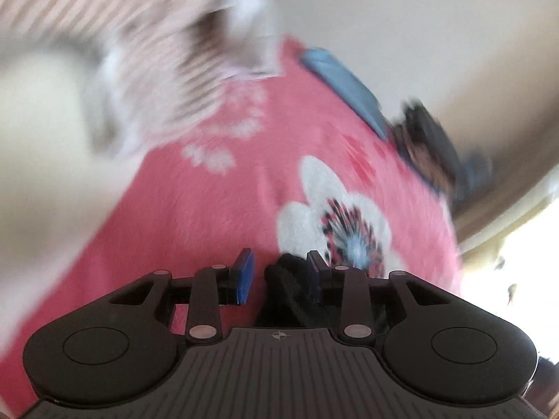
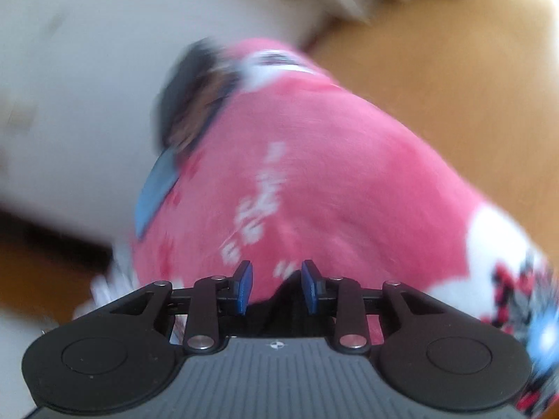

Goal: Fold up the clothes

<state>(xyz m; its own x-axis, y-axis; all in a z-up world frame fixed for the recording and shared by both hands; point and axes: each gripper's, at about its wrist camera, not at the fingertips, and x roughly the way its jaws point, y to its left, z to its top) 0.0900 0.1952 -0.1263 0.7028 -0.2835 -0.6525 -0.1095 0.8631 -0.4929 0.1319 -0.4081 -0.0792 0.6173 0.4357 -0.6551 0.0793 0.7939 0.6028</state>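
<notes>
A black garment (image 1: 286,289) bunches up between the fingers of my left gripper (image 1: 279,274). It lies against the right pad, while a gap shows beside the left pad, so the jaws stand open. In the right wrist view the same black cloth (image 2: 279,302) sits low between the blue pads of my right gripper (image 2: 276,286), which are apart and not pressing on it. Both grippers hover over a pink blanket (image 1: 209,209) with white flowers (image 1: 328,209). Everything is blurred by motion.
A pink-and-white striped garment (image 1: 146,52) lies at the far left of the blanket. The right gripper (image 1: 422,139) shows blurred at the blanket's right edge, and the left gripper (image 2: 188,101) in the other view. A brown floor (image 2: 454,87) lies beyond a white surface (image 2: 87,87).
</notes>
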